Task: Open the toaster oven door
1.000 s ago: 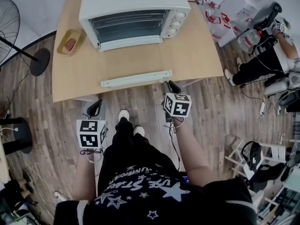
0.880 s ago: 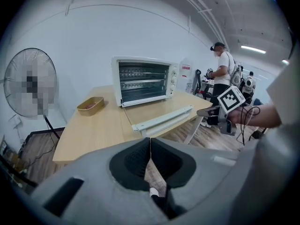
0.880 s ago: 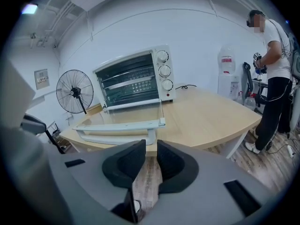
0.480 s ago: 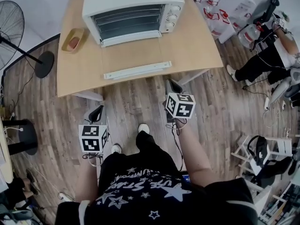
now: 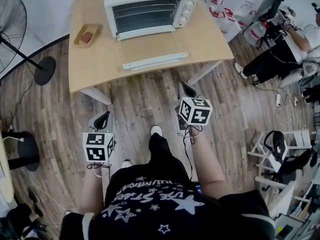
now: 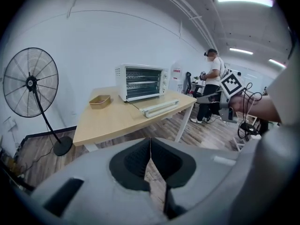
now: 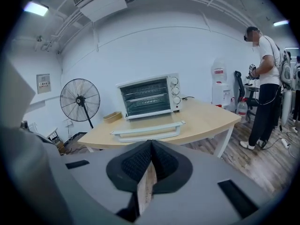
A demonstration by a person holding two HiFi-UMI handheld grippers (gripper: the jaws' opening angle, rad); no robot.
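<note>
Shirt print: white stars and lettering on my black shirt [image 5: 150, 199], upside down from here; I can't read it whole.
Left claw [image 5: 102, 118]: at my 10 o'clock, pressed together on nothing and held low over the wooden floor [image 5: 145, 101]. I judge it is idle.
Right claw [image 5: 186, 90]: at my 2 o'clock. Its jaws have just been closing and now meet with nothing between them. It points at the counter but is well apart from it.
Marker cubes: black-and-white square patterns only, no words.
Counter [image 5: 95, 66]: at 12 o'clock, its near edge beyond both claws.
Door [image 5: 150, 46]: already swung down, lying flat on the counter with its white handle [image 5: 156, 61] toward me. It is hinged at the oven's bottom edge, so it rests there by itself, and I judge the job done.
Oven [image 5: 150, 9]: at 12 o'clock at the back of the counter, its mouth open and racks showing, knobs on the right. A small label on top is too small to read.
Dish [image 5: 87, 35]: at 11 o'clock, beside the oven and clear of the door's swing.
Fan [image 5: 10, 29]: at 10 o'clock on the floor, off the counter.
</note>
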